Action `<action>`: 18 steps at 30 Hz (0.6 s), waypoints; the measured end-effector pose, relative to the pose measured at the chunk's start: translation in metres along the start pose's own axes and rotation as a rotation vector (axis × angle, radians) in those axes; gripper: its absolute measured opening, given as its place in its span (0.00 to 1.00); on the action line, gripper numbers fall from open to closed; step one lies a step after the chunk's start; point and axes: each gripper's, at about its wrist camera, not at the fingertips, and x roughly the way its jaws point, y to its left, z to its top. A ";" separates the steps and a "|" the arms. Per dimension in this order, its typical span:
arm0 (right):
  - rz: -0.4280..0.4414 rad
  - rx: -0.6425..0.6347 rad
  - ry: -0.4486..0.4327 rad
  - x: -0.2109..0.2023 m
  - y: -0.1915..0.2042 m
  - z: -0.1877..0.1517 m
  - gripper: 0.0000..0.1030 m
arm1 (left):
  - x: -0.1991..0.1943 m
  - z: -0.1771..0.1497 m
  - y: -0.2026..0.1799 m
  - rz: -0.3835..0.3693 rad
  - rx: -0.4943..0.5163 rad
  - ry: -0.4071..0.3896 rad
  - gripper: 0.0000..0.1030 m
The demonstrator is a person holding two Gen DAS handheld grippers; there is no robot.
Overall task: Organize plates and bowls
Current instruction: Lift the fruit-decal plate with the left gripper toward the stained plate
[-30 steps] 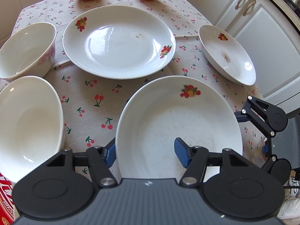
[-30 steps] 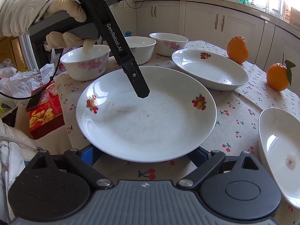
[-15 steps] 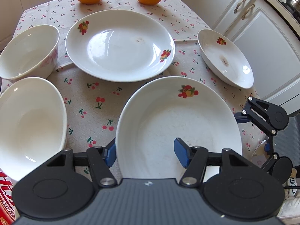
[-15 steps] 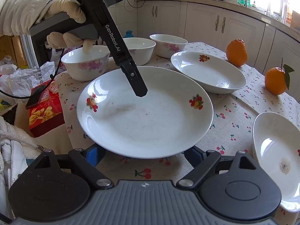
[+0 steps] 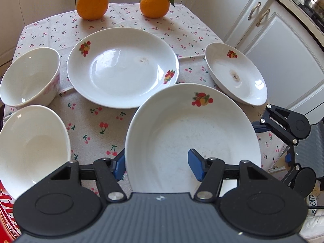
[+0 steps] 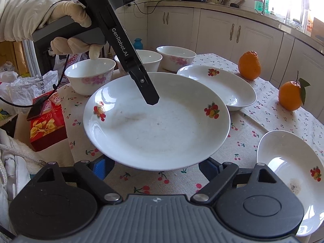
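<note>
A white plate [image 5: 192, 133] with fruit decals hangs just above the cherry-print cloth. My left gripper [image 5: 156, 162] is shut on its near rim, with one blue pad outside the rim and one inside the well. In the right wrist view the same plate [image 6: 158, 125] fills the middle, and the left gripper's upper finger [image 6: 150, 97] rests inside it, held by a gloved hand [image 6: 68, 20]. My right gripper [image 6: 156, 165] stands wide at the opposite rim. Its pads sit low on either side, partly hidden under the plate, and I see no squeeze.
A second large plate [image 5: 121, 70] and a small stained plate [image 5: 235, 75] lie further on the table. Two bowls [image 5: 28, 79] [image 5: 30, 143] stand at the left. Two oranges [image 5: 92, 0] [image 5: 155, 2] sit at the far edge. A red box [image 6: 46, 125] lies off the table's left side.
The right jaws have come a little closer together under the plate's rim. In the left wrist view the far plates and oranges slid down the picture. The held plate kept its place between the left jaws.
</note>
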 end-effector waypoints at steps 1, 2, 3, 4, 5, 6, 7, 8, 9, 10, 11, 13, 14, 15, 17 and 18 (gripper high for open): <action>-0.002 0.001 -0.004 -0.002 -0.002 0.000 0.90 | 0.000 0.002 -0.002 0.001 0.003 -0.003 0.59; -0.003 0.003 -0.007 -0.004 -0.003 0.000 0.90 | -0.001 0.005 -0.004 0.001 0.006 -0.007 0.59; -0.006 0.006 -0.010 -0.005 -0.006 0.000 0.90 | -0.001 0.007 -0.007 0.001 0.008 -0.011 0.59; -0.009 0.007 -0.013 -0.007 -0.008 -0.001 0.90 | -0.001 0.011 -0.009 0.001 0.011 -0.014 0.59; -0.013 0.007 -0.018 -0.010 -0.011 -0.001 0.90 | 0.000 0.014 -0.012 0.002 0.016 -0.016 0.59; -0.017 0.009 -0.021 -0.011 -0.013 -0.002 0.90 | 0.001 0.018 -0.015 0.003 0.020 -0.018 0.59; -0.020 0.011 -0.023 -0.013 -0.016 -0.002 0.90 | 0.002 0.022 -0.017 0.003 0.026 -0.019 0.59; -0.024 0.011 -0.026 -0.016 -0.020 -0.003 0.90 | 0.003 0.025 -0.020 0.003 0.031 -0.020 0.59; -0.029 0.012 -0.028 -0.018 -0.023 -0.004 0.90 | 0.005 0.029 -0.023 0.002 0.035 -0.021 0.59; -0.033 0.013 -0.029 -0.020 -0.026 -0.005 0.90 | 0.006 0.033 -0.026 0.000 0.040 -0.021 0.59; -0.038 0.015 -0.030 -0.022 -0.030 -0.006 0.90 | 0.009 0.037 -0.028 0.000 0.047 -0.021 0.59; -0.047 0.021 -0.032 -0.026 -0.038 -0.009 0.90 | 0.013 0.044 -0.034 -0.004 0.060 -0.020 0.59; -0.053 0.026 -0.031 -0.028 -0.042 -0.010 0.90 | 0.016 0.049 -0.037 -0.008 0.067 -0.018 0.59; -0.059 0.030 -0.030 -0.030 -0.046 -0.012 0.90 | 0.019 0.053 -0.041 -0.011 0.073 -0.017 0.59; -0.073 0.036 -0.028 -0.034 -0.054 -0.015 0.90 | 0.024 0.062 -0.048 -0.016 0.090 -0.014 0.59; -0.079 0.040 -0.028 -0.037 -0.057 -0.017 0.90 | 0.027 0.066 -0.051 -0.018 0.098 -0.012 0.59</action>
